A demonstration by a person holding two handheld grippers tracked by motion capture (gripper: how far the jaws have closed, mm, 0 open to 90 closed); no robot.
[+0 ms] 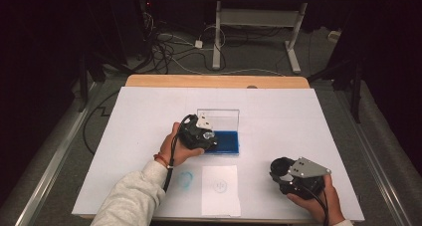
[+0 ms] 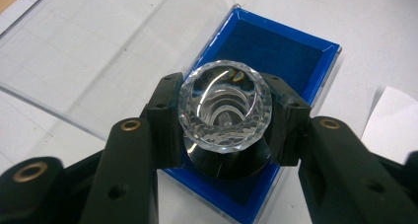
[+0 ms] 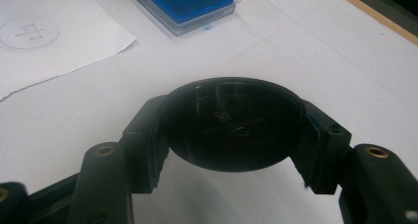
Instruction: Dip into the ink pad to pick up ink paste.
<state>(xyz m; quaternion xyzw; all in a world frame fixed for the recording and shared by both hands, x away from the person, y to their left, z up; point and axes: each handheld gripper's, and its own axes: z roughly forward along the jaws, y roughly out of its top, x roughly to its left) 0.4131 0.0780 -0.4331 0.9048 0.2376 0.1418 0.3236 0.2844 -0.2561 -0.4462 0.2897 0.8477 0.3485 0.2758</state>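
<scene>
Blue ink pad, centre frame with its clear lid up, takes a faceted clear-handled stamp clamped in the left tool. The right tool, lower right, grips the stamp's black cap. Inking appears under way; pressing onto the paper slip remains.

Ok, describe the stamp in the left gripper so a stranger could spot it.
On the white table cover, find the blue ink pad with its clear lid open. Directly over it, the left gripper clamps the stamp: a faceted, glass-clear round handle on a black base.
</scene>
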